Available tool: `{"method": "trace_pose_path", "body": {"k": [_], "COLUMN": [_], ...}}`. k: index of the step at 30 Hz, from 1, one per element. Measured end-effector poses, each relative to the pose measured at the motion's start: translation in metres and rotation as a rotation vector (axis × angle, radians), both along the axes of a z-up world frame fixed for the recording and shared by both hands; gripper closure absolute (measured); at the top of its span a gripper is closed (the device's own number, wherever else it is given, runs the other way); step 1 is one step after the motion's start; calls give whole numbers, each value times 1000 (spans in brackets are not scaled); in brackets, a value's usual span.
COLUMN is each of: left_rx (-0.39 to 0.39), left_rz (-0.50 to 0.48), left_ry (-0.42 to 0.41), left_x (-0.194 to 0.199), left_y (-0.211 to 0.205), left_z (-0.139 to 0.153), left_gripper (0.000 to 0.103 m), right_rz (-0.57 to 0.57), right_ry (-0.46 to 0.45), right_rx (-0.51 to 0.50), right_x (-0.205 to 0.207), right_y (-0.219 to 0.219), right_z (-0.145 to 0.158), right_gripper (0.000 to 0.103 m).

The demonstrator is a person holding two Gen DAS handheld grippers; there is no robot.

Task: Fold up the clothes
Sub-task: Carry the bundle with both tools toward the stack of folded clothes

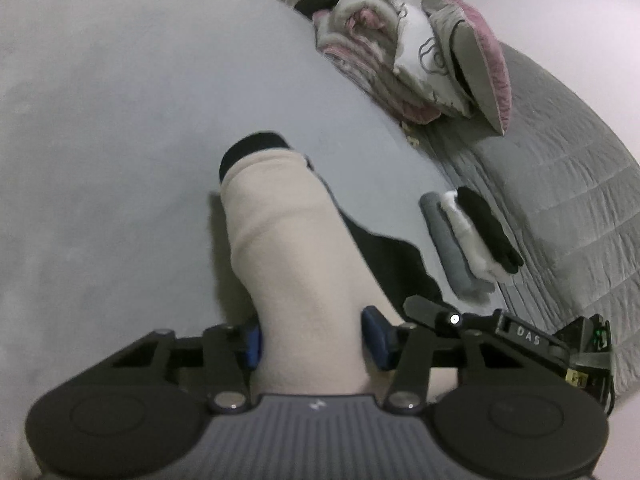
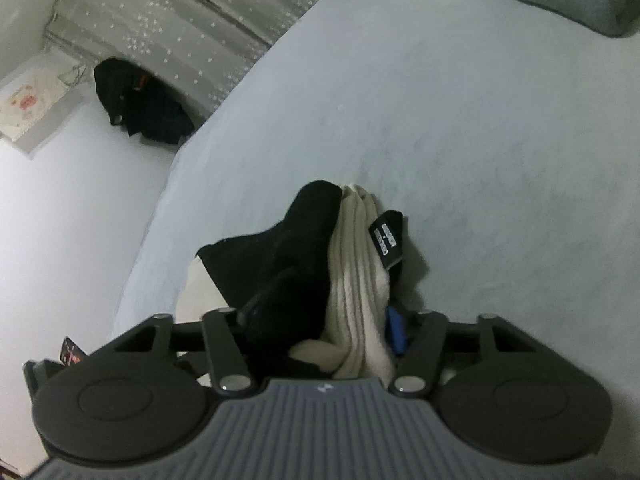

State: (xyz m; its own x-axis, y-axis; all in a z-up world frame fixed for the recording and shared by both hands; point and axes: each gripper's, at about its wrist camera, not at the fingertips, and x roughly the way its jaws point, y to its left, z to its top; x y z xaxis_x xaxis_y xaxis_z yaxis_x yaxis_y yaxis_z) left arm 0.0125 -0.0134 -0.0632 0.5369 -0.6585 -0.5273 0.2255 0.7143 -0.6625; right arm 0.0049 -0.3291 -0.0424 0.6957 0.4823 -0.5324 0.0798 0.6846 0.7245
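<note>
While the pale blue bed sheet (image 1: 120, 120) lies bare over most of both views, the far edge is crowded. In the left wrist view a heap of pink, white and grey bedding (image 1: 416, 52) sits at the top, on the line where the sheet meets a grey quilted cover (image 1: 560, 168). Nearer, a small stack of folded clothes (image 1: 468, 240), grey below, white in the middle and black on top, rests by the same line, well apart from the grippers. In the right wrist view a dark bundle (image 2: 140, 104) lies on the floor beside a star-patterned grey panel (image 2: 180, 28), and a paper bag (image 2: 28, 104) stands at the left edge. Nothing lies on the sheet just ahead of either gripper.

The cream and black garment (image 1: 288, 240) runs from the sheet back into both grippers. The left gripper (image 1: 316, 340) has its blue pads on either side of a thick cream fold, pressed against it. The right gripper (image 2: 320, 332) is clamped on bunched cream and black cloth, with a black label (image 2: 388, 240) hanging just past its fingers.
</note>
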Motion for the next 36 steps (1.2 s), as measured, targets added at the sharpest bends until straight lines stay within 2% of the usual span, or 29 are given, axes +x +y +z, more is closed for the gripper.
{"method": "trace_pose_path", "body": {"k": [5, 13, 23, 31, 36], "left_rx": [-3, -35, -88, -121, -150], "left_rz": [13, -21, -68, -98, -118], "left_ry": [-49, -97, -170, -220, -242], "left_x": [-5, 8, 37, 64, 81], "left_y": [-13, -58, -157, -240, -291], "left_z": [23, 62, 105, 128, 131], "left_gripper": [60, 61, 61, 61, 61], "right_rz": [-46, -118, -126, -170, -215], "right_ry": [-2, -69, -150, -204, -234], "right_rx": [58, 81, 16, -38, -70], "right_x": [-8, -12, 5, 16, 23], "right_y": [-11, -57, -140, -207, -250], "right_z": [13, 58, 119, 142, 150], "right_gripper": [51, 51, 51, 51, 51]}}
